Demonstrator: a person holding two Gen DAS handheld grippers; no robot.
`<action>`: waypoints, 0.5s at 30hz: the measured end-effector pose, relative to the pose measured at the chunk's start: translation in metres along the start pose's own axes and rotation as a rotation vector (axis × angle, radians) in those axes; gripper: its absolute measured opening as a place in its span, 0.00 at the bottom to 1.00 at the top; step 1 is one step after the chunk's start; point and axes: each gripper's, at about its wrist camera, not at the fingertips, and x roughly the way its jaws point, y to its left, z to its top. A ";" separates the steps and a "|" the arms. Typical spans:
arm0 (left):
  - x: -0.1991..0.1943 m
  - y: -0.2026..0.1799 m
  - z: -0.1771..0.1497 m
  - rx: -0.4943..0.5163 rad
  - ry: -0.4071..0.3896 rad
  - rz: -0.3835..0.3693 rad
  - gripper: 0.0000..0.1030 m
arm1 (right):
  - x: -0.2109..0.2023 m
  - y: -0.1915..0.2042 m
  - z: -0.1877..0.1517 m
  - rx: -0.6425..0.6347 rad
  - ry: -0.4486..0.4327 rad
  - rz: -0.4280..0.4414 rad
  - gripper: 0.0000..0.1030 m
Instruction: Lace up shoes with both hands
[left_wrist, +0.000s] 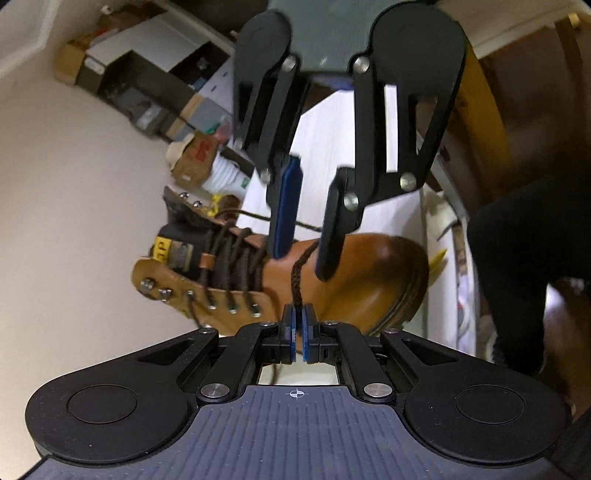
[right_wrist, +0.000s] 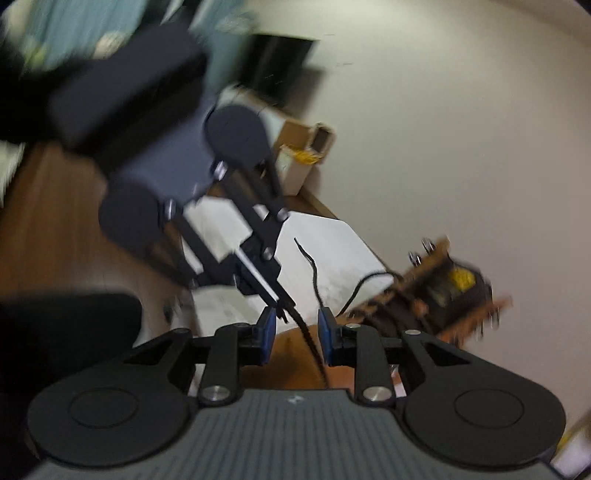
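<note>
A tan leather boot (left_wrist: 354, 273) with dark brown laces lies on a white table (left_wrist: 328, 140). My left gripper (left_wrist: 298, 315) is shut on one brown lace (left_wrist: 296, 280), which rises taut from the boot. My right gripper (left_wrist: 301, 264) comes in from above, open, with its fingertips on either side of that lace. The right wrist view is blurred. In it my right gripper (right_wrist: 296, 332) is open with the lace (right_wrist: 308, 341) running between its blue pads (right_wrist: 267, 332). The left gripper (right_wrist: 286, 308) pinches the lace just ahead. The boot (right_wrist: 443, 291) lies at the right. A loose lace end (right_wrist: 308, 258) curls over the table.
Cardboard boxes (left_wrist: 195, 155) and dark shelving (left_wrist: 133, 88) stand past the boot's cuff. A wooden chair frame (left_wrist: 480, 110) and a person's dark sleeve (left_wrist: 524, 251) are at the right. Another cardboard box (right_wrist: 306, 151) stands by the wall.
</note>
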 end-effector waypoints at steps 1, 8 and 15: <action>0.002 0.001 -0.003 -0.032 0.003 0.002 0.03 | 0.005 0.001 0.001 -0.026 0.003 0.011 0.25; 0.013 0.009 -0.025 -0.260 0.027 0.015 0.07 | 0.018 -0.008 -0.004 0.048 -0.007 0.018 0.04; 0.047 0.017 -0.047 -0.523 0.067 0.022 0.07 | -0.002 -0.043 -0.018 0.418 -0.019 -0.194 0.04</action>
